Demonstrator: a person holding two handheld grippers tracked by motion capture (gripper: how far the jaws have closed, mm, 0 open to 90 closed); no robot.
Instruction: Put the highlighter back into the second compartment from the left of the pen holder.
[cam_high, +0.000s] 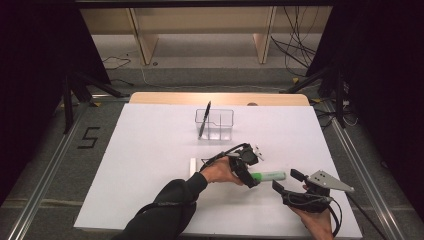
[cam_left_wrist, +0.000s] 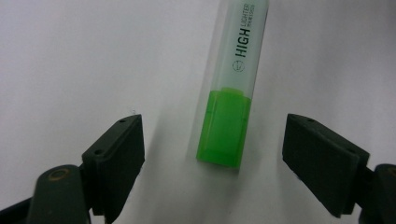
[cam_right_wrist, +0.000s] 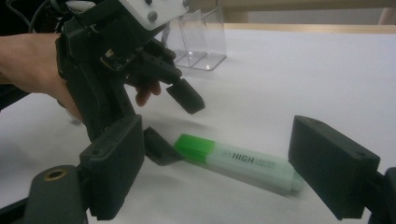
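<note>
A green highlighter (cam_high: 268, 176) lies flat on the white table (cam_high: 145, 150), right of centre. My left gripper (cam_high: 252, 171) hangs over its green cap end, open, one jaw on each side of the cap and not touching it. In the left gripper view the cap (cam_left_wrist: 224, 128) sits between the spread jaws of the left gripper (cam_left_wrist: 215, 140). My right gripper (cam_high: 287, 181) is open just right of the highlighter's pale end. The right gripper view looks through its own open jaws at the highlighter (cam_right_wrist: 238, 163) and the left gripper (cam_right_wrist: 175, 123) above the cap.
A clear plastic organiser (cam_high: 215, 124) stands at the back middle of the table with a black pen (cam_high: 204, 120) leaning in its left compartment. A small white block (cam_high: 193, 165) lies left of the person's left hand. The table's near edge is close behind the right gripper.
</note>
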